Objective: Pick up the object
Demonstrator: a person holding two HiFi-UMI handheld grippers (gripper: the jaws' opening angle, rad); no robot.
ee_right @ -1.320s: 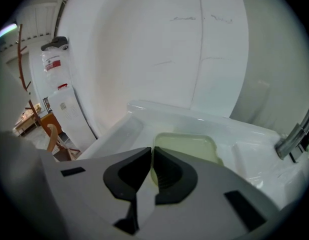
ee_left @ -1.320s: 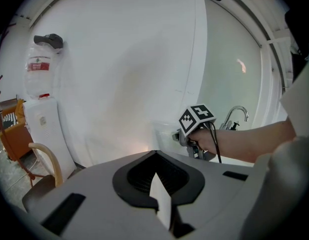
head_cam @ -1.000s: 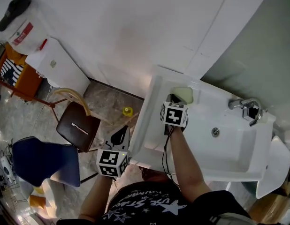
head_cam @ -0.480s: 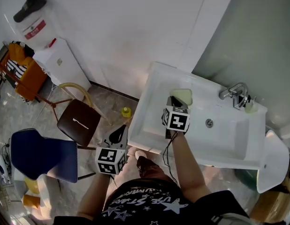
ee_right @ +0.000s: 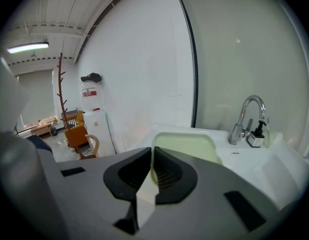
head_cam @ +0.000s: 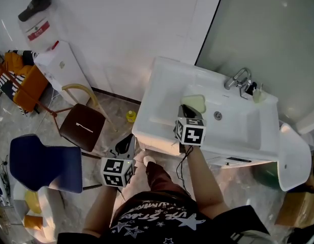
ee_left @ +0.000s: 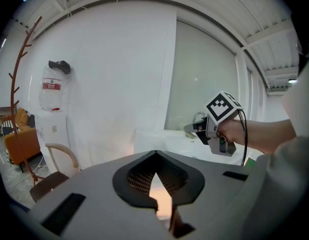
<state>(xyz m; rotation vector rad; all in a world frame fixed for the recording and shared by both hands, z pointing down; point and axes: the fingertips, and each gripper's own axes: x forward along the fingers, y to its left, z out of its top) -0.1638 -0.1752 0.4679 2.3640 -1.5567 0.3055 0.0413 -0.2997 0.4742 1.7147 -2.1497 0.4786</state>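
Observation:
A pale yellow-green dish [head_cam: 194, 103] hangs over the left part of the white sink [head_cam: 164, 75]. My right gripper [head_cam: 186, 109] is shut on its near rim. In the right gripper view the dish [ee_right: 187, 146] stands up just beyond the closed jaws of the right gripper [ee_right: 152, 153], its lower edge hidden by them. My left gripper [head_cam: 127, 139] hangs lower, over the floor in front of the sink's left corner. Its jaws meet with nothing between them, as the left gripper view shows at the left gripper [ee_left: 155, 156]. That view also catches the right gripper [ee_left: 193, 129] from the side.
A chrome tap [head_cam: 239, 78] and a soap bottle [head_cam: 257, 93] stand at the sink's back right. A brown chair [head_cam: 84, 129], a blue chair [head_cam: 42, 161] and a white cabinet [head_cam: 63, 67] stand to the left. A yellow item [head_cam: 130, 117] lies on the floor.
The right gripper has lifted the dish off the sink's back-left ledge and drawn it toward me, over the basin. The left gripper has drifted back from the sink.

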